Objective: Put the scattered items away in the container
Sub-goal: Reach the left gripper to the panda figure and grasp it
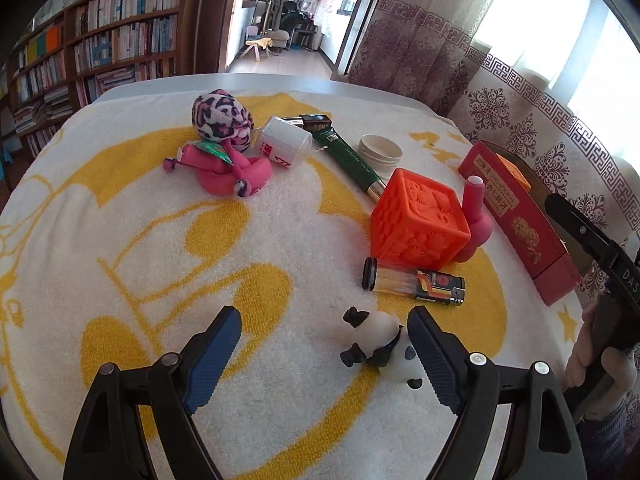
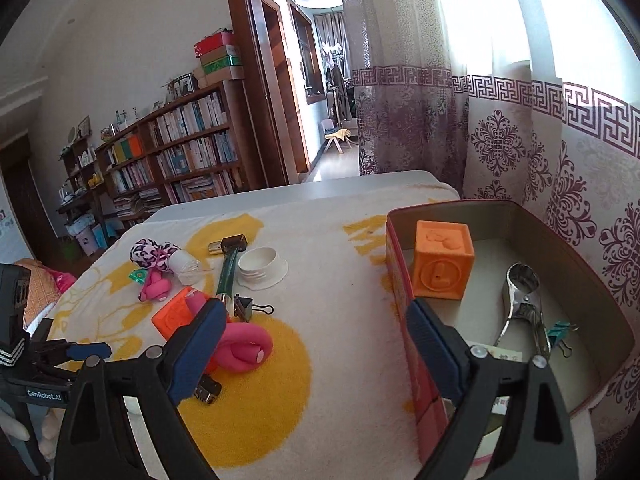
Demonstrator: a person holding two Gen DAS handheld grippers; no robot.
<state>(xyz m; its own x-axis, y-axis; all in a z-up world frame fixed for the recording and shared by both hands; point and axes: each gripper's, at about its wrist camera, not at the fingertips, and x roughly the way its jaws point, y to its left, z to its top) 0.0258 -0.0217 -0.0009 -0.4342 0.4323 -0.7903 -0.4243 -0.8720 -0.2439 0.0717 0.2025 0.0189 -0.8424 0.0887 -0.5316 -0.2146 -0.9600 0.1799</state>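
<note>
My left gripper (image 1: 324,320) is open low over the towel. A small black-and-white panda toy (image 1: 378,346) lies between its jaws, close against the right finger, and the left pad is well clear of it. Just beyond lie a clear vial (image 1: 386,278), a lighter (image 1: 440,290) and an orange-red cube (image 1: 418,224). My right gripper (image 2: 316,312) is open with nothing in it, its right finger over the near wall of the red box (image 2: 400,280). Inside the box are an orange cube (image 2: 444,264), a metal tool (image 2: 524,300) and a teal clip (image 2: 560,332).
A pink bottle (image 1: 476,216), green tube (image 1: 352,156), white lid (image 1: 380,150), white jar (image 1: 284,144) and pink plush toy (image 1: 224,120) are spread over the yellow-patterned towel (image 1: 160,240). A black binder clip (image 2: 248,306) lies by the tube. Curtains hang right behind the box.
</note>
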